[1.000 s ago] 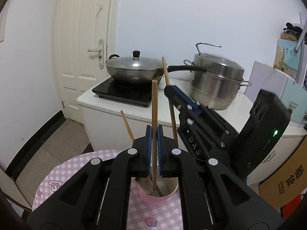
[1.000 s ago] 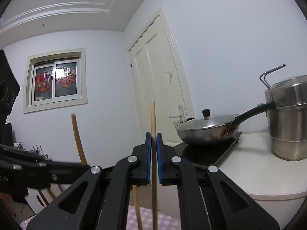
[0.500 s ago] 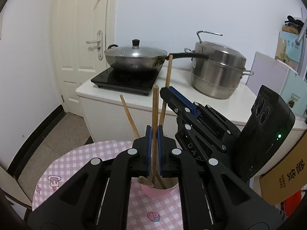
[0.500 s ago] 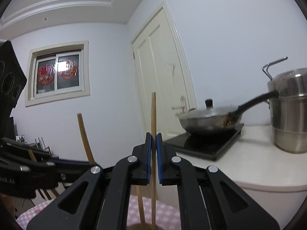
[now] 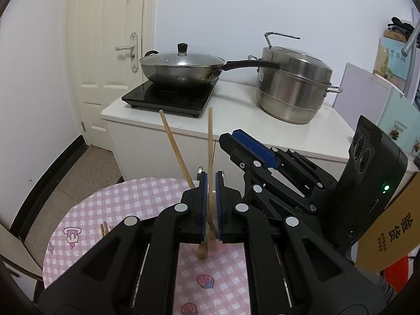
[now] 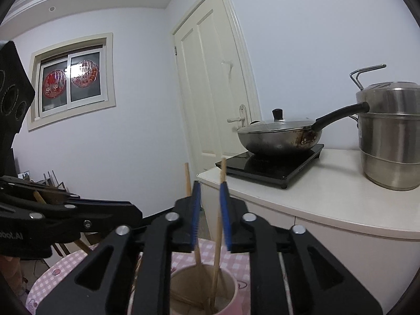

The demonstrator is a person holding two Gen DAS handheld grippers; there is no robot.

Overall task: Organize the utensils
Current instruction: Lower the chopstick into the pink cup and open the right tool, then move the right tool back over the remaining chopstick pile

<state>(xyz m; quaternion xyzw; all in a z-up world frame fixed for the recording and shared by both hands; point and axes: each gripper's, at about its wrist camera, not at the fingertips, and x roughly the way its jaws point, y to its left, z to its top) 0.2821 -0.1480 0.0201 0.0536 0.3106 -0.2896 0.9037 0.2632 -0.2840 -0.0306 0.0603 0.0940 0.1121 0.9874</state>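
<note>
Pink-checked cloth covers a round table [image 5: 110, 210] set before a white counter [image 5: 236, 110] bearing a lidded wok [image 5: 181, 69] and a steel steamer pot [image 5: 294, 86]. A pink cup [image 6: 204, 286] on the table is seen holding wooden utensils. The left gripper [image 5: 211, 204] is clamped on an upright wooden spoon [image 5: 210, 157], its bowl low by the cup. The right gripper [image 6: 210, 218] has just been opening; a chopstick [image 6: 219, 225] stands loose between its parted jaws, its foot inside the cup. Another chopstick [image 5: 174, 147] leans nearby.
</note>
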